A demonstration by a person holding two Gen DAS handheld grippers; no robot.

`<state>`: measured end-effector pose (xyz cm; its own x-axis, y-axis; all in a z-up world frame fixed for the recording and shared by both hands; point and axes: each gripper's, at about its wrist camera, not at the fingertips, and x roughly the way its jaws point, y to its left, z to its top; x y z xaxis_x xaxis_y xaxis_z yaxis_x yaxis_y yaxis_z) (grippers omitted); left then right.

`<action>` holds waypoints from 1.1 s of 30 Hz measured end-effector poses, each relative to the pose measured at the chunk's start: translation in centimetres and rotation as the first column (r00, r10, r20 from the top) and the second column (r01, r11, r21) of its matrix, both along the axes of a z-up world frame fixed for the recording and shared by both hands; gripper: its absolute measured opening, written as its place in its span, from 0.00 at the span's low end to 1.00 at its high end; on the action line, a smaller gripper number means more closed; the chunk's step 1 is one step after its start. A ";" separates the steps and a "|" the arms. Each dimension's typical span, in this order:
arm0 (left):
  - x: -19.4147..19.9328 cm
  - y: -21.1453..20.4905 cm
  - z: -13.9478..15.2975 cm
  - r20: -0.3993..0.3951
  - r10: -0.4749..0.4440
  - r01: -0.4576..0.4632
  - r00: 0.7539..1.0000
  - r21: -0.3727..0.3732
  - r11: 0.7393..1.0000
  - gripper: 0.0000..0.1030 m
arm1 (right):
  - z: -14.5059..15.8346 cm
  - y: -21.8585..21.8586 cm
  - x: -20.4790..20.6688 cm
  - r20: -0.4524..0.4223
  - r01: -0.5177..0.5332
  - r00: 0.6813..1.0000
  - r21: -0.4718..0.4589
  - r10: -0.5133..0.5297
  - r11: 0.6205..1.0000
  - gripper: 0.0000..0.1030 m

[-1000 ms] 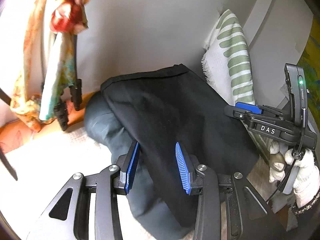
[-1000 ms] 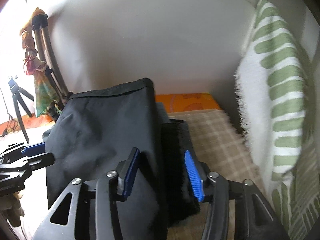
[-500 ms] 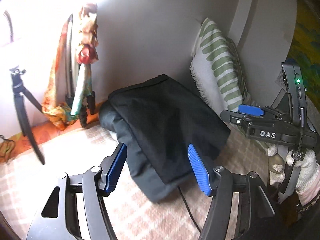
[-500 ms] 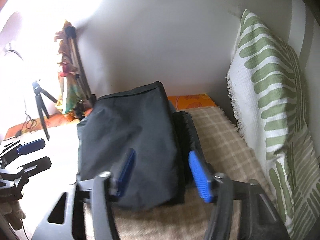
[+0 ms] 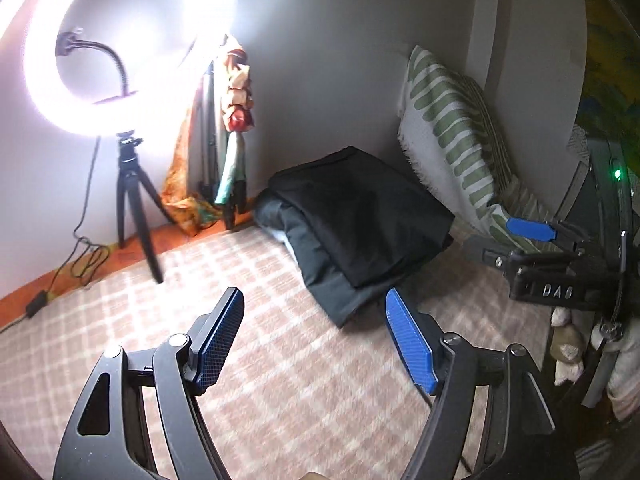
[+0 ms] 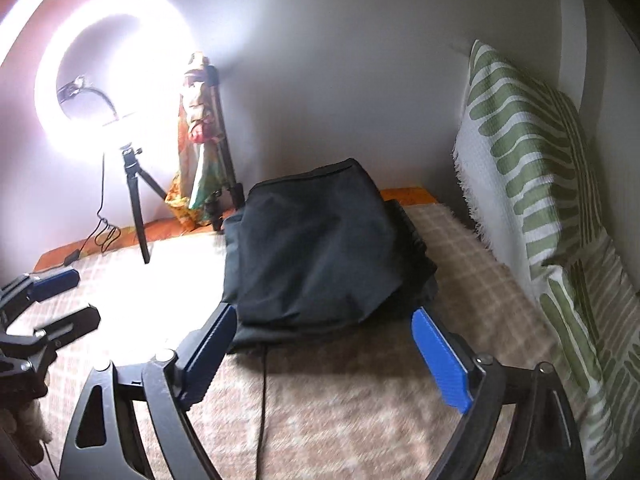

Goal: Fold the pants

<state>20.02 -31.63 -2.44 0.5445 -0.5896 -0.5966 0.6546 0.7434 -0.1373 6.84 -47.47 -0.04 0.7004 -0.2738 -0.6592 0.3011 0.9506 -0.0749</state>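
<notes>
I'm watching both tools hang spread wide with nothing between their ribbed blue pads; the jaws have just been opening. Ahead of the left gripper point(image 5: 314, 340), slightly to its right, the pants point(image 5: 360, 220) are lying as a soft, dark, matte, roughly rectangular fold on the fuzzy checked blanket point(image 5: 280, 360). They are sitting straight ahead of the right gripper point(image 6: 324, 352), apart from its tips.
</notes>
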 end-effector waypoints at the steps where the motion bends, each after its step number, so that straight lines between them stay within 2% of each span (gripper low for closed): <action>1: -0.3 0.4 0.0 -0.007 0.000 0.000 1.000 -0.009 1.000 0.71 | -0.2 0.6 -0.5 -0.001 -0.003 1.000 -0.001 0.003 1.000 0.92; 8: -3.2 3.1 -0.5 -0.021 -0.005 0.004 1.000 -0.042 0.999 0.71 | -0.9 3.2 -3.2 0.045 0.033 0.998 0.014 -0.034 0.999 1.00; 16: -5.8 4.2 -0.9 0.006 -0.010 0.010 1.000 -0.044 0.999 0.71 | -2.0 4.6 -5.0 0.079 0.078 0.994 0.021 -0.079 0.997 1.00; 22: -6.3 4.4 -0.9 0.033 -0.003 0.004 0.999 -0.033 0.999 0.72 | -3.0 5.3 -5.1 0.087 0.084 0.992 0.028 -0.086 0.996 1.00; 30: -6.1 4.9 -1.6 0.025 0.036 -0.036 0.999 -0.008 0.999 0.73 | -2.6 6.0 -4.9 0.125 0.089 0.988 -0.021 -0.086 0.996 1.00; 33: -6.2 5.4 -1.5 0.045 0.055 -0.055 0.997 -0.011 0.998 0.80 | -2.8 5.6 -4.8 0.122 0.098 0.988 -0.017 -0.095 0.995 1.00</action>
<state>13.84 -26.27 -3.90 0.6024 -0.5636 -0.5652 0.6185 0.7772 -0.1158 2.04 -41.91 -2.85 0.7442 -0.3585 -0.5636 0.3999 0.9150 -0.0539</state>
